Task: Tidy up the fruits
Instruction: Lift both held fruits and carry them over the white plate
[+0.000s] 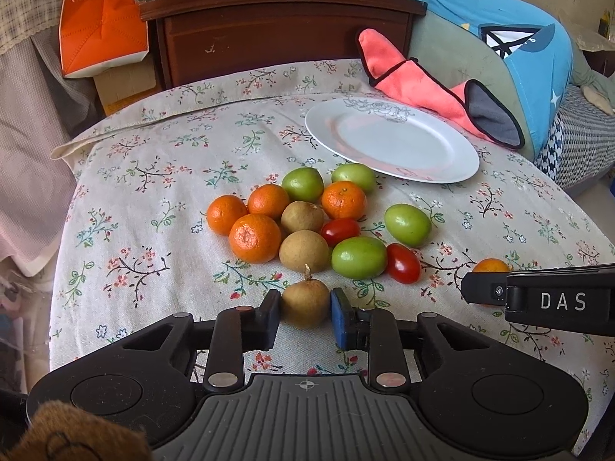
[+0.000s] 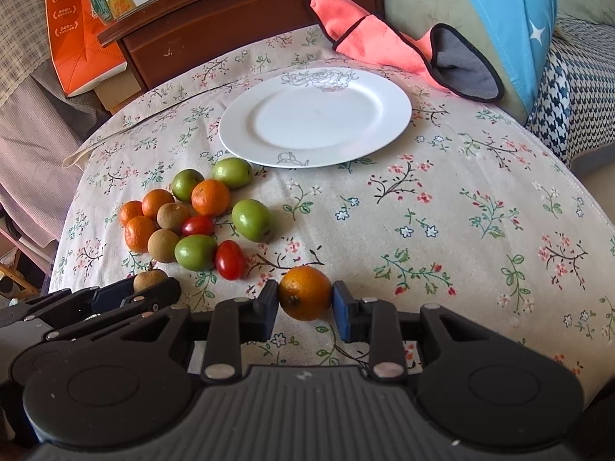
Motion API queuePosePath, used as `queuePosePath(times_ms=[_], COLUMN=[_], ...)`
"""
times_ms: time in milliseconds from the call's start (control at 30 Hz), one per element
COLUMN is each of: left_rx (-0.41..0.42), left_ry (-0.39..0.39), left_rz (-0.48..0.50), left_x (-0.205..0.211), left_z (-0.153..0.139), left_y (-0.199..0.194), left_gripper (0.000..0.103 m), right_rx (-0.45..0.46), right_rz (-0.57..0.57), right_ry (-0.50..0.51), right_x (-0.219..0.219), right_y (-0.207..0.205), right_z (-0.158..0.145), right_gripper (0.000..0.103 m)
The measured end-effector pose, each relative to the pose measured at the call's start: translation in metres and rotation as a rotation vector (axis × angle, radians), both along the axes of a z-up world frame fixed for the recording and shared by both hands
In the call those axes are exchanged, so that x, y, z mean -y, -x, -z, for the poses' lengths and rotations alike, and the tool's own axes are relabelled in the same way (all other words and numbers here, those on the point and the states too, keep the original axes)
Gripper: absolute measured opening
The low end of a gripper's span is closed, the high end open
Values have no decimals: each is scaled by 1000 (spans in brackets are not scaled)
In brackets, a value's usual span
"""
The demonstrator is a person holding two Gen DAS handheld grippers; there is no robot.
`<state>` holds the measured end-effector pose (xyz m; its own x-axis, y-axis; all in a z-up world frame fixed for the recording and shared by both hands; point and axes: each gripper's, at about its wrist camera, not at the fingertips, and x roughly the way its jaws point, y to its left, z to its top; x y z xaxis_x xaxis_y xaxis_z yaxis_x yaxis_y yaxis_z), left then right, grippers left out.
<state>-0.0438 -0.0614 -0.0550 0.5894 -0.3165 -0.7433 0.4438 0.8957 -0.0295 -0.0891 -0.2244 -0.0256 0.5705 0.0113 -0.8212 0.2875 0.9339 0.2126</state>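
Observation:
My left gripper (image 1: 305, 311) is shut on a brown longan (image 1: 305, 302) with a short stem, at the near edge of a fruit pile. In the right wrist view that longan (image 2: 149, 279) peeks out from the left gripper's fingers (image 2: 153, 295). My right gripper (image 2: 305, 301) is shut on a small orange tangerine (image 2: 305, 292), which shows in the left wrist view as a sliver of tangerine (image 1: 491, 266) behind the right gripper's finger (image 1: 484, 288). The pile holds tangerines (image 1: 254, 237), green fruits (image 1: 358, 257), longans (image 1: 303, 250) and cherry tomatoes (image 1: 403, 263). A white plate (image 2: 315, 115) lies bare behind the pile.
A floral cloth (image 2: 442, 211) covers the rounded table. A pink and grey towel (image 2: 392, 48) and a blue cushion (image 2: 511, 19) lie at the back right. A dark wooden cabinet (image 1: 276, 34) and an orange bag (image 1: 102, 19) stand behind the table.

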Motion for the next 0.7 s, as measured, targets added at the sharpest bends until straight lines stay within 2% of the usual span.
queuePosePath(times_ms=[233,500,700], left_rx=[13,5,-18], left_ry=[77,153,194], left_rz=[-39,-41,-25], left_x=[-10,-12,-6], left_z=[-20,-44,-52], left_y=[-3,-20,-39], left_gripper=[25,25,25], right_rx=[21,118,139], right_rz=[16,-57,-98], right_ry=[-69,-94,-102], right_x=[7,12,26], right_y=[1,-9,-29], right_z=[-4,-33,-46], right_gripper=[30,30,30])
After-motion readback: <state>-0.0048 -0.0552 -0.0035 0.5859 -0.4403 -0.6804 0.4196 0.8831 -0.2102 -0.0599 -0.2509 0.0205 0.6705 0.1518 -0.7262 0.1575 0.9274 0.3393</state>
